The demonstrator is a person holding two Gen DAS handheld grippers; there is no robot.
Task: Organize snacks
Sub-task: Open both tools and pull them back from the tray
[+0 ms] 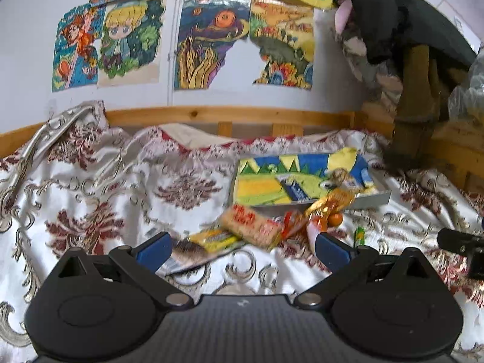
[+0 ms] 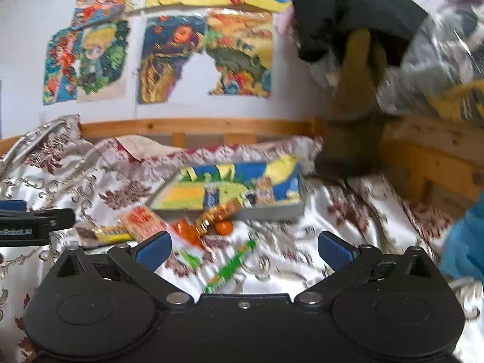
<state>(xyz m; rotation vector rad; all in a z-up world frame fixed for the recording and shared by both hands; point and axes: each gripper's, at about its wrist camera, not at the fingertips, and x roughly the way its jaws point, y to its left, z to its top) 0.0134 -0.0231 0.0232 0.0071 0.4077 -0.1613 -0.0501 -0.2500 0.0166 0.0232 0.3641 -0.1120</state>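
Several snacks lie on the patterned bedspread: a rice cracker pack [image 1: 251,222] [image 2: 142,222], a yellow wrapped bar [image 1: 216,237] [image 2: 112,233], a gold wrapped snack [image 1: 331,201] [image 2: 216,213], a small orange fruit [image 1: 335,219] [image 2: 224,227], an orange packet [image 2: 184,231] and a green stick pack [image 2: 231,266] [image 1: 360,236]. A flat box with a colourful picture [image 1: 302,178] [image 2: 230,187] lies behind them. My left gripper [image 1: 242,248] is open and empty, just short of the pile. My right gripper [image 2: 242,246] is open and empty above the green stick.
A wooden bed rail [image 1: 230,115] runs along the wall with colourful pictures [image 1: 211,42]. Dark clothes [image 1: 402,15] hang at the right over a wooden post [image 2: 354,106]. A clear plastic bag [image 2: 438,54] hangs at the far right.
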